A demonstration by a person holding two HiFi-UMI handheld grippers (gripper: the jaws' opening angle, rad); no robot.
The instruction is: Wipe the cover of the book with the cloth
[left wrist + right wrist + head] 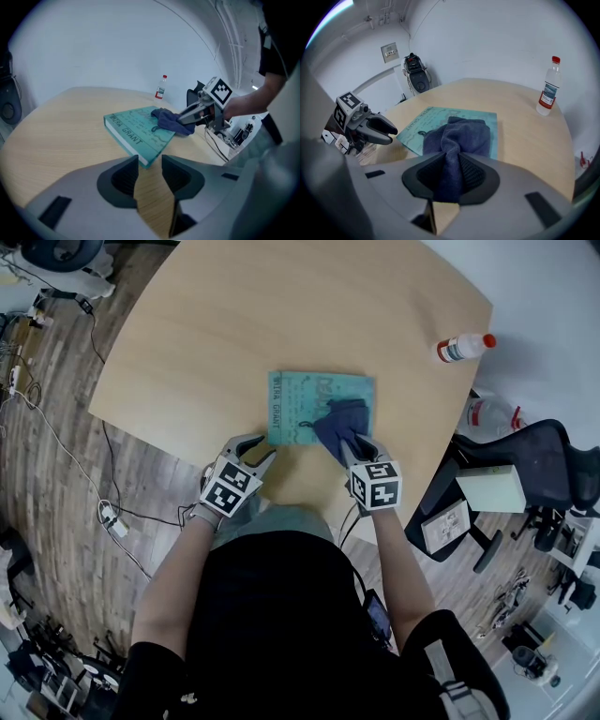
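Showing the right gripper (349,448) pinching the blue cloth (339,418) on the teal book (300,404) (its 4 o'clock corner), the left gripper (258,451) parted and empty at 7 o'clock: unpinned, the book may slide across the table (234,324) under the wipe.

A light wooden tabletop (234,324) carries a clear plastic bottle (547,86) with a red cap and red label, standing upright near its far right edge. A wood-plank floor (47,484) surrounds it, with white cables (66,442) and a power strip (112,519) at left and a dark office chair (553,465) at right.
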